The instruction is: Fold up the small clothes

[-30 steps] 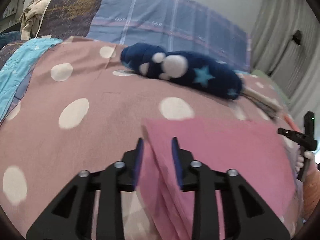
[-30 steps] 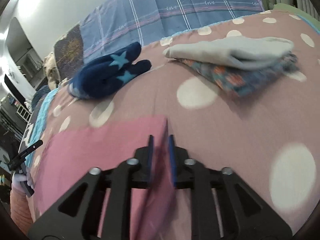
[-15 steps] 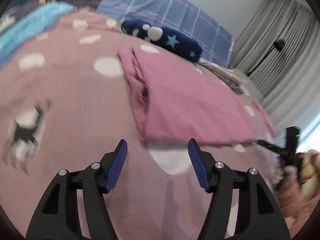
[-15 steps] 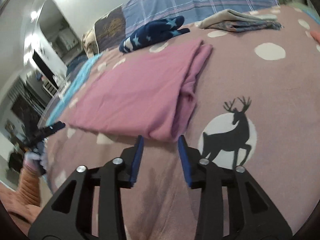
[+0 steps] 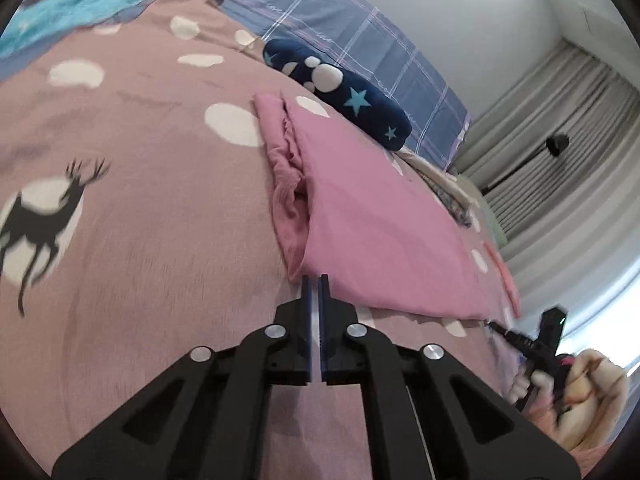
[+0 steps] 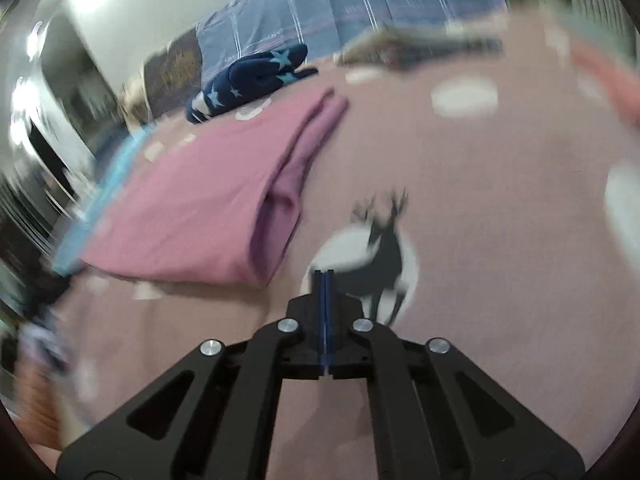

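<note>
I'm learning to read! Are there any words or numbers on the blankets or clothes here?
Plaid blue blanket: small pale writing along its stripes, too small and blurred to read here.
Pink folded garment: no words.
Navy star-patterned cloth: stars and dots only, no words.
Dotted bedspread: a deer picture, no words.

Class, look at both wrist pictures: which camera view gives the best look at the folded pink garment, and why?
The left wrist view. There the pink garment is sharp, lying flat on the spotted bedspread, with its bunched layered edge and near corner clearly readable. The right wrist view shows the same garment from the opposite side, but motion blur smears its edges and folds.
</note>
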Available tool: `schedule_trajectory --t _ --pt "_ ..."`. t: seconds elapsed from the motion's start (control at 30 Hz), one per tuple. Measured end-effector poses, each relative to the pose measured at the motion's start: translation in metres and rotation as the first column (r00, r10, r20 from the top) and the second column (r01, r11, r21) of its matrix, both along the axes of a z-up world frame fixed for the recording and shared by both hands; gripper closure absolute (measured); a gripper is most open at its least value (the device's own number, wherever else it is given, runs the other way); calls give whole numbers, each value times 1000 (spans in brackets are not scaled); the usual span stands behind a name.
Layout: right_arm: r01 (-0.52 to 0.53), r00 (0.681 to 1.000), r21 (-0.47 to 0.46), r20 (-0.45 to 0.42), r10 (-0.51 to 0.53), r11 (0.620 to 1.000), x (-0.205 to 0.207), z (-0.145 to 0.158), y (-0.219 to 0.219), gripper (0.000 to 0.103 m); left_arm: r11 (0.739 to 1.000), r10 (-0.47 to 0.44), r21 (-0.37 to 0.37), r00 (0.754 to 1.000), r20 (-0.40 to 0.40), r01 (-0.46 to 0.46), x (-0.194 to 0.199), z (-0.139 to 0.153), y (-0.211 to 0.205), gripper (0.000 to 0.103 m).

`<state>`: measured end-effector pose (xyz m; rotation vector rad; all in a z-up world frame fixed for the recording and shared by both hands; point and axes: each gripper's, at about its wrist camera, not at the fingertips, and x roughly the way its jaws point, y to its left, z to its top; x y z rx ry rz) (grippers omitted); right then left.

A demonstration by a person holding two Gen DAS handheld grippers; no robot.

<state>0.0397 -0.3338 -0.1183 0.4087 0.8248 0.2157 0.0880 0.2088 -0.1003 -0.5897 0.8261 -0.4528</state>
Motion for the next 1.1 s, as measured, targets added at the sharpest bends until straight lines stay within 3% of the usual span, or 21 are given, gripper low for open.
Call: schedule_trajectory --t 0.07,0.1,0.13,0.17,0.2,0.23,0.27,0.37,0.4,0.43,0.47,0.5,0.57,0.63,0.67,0.73,0.83,0.9,1.03,1.1 --pt "-12 1000 79 13 11 997 -11 -1 1 92 999 -9 -38 1000 -11 9 -8 -2 0 89" --pt "-28 1000 155 11 27 988 -13 -2 2 85 998 -12 -54 1000 -17 11 -10 -2 -1 66" --pt "-35 999 201 5 35 979 -14 -4 4 65 997 -14 -70 1000 -25 12 -10 -3 -3 48" --pt "-45 999 252 -6 48 967 -12 -6 8 56 996 -26 -84 999 -32 24 -9 -4 -8 46" --pt "-62 997 306 -25 73 950 -5 -11 15 55 996 -38 -86 999 -34 35 -6 -5 -12 44" --pt "-61 996 324 -41 78 944 0 -13 21 55 996 -44 -83 998 -39 41 -2 -6 -16 44" --pt "-40 996 336 -65 66 941 6 -17 26 47 996 -42 -82 998 -47 38 5 -8 -21 44" --pt "9 999 278 -40 2 960 25 -14 35 48 988 -7 -153 999 -44 1 27 -15 -18 45" --pt "16 1000 243 -27 -10 970 31 -11 38 50 985 0 -175 999 -45 -7 31 -16 -16 59" --pt "17 1000 215 -28 -12 977 39 -10 41 59 978 5 -206 999 -51 -15 38 -19 -14 96" --pt "9 999 211 -37 -1 977 45 -12 42 94 973 3 -228 998 -64 -18 43 -21 -13 100" --pt "2 999 231 -46 8 973 49 -12 41 92 972 20 -231 997 -71 -36 45 -21 -11 100" --pt "34 999 249 21 -40 968 39 6 32 93 975 68 -210 997 -32 -73 41 -9 -7 100" --pt "64 993 170 86 -80 983 25 25 26 96 981 85 -178 996 33 -78 31 9 -4 100" --pt "96 990 108 95 -107 990 20 33 25 103 985 80 -158 996 47 -72 29 14 -5 100" --pt "142 985 35 91 -144 989 13 37 20 103 989 75 -129 997 35 -70 28 12 -5 100" --pt "98 995 142 21 -102 985 0 22 14 99 987 68 -141 997 -36 -72 28 -5 -6 99" --pt "72 997 211 -22 -69 975 -5 8 19 98 985 88 -145 995 -56 -95 18 -11 -4 90" --pt "27 994 371 -112 15 928 1 -17 35 60 977 68 -197 994 -88 -84 0 -13 -3 61" --pt "46 991 409 -133 9 911 11 -23 42 55 977 16 -209 996 -90 -34 1 -12 -15 54"
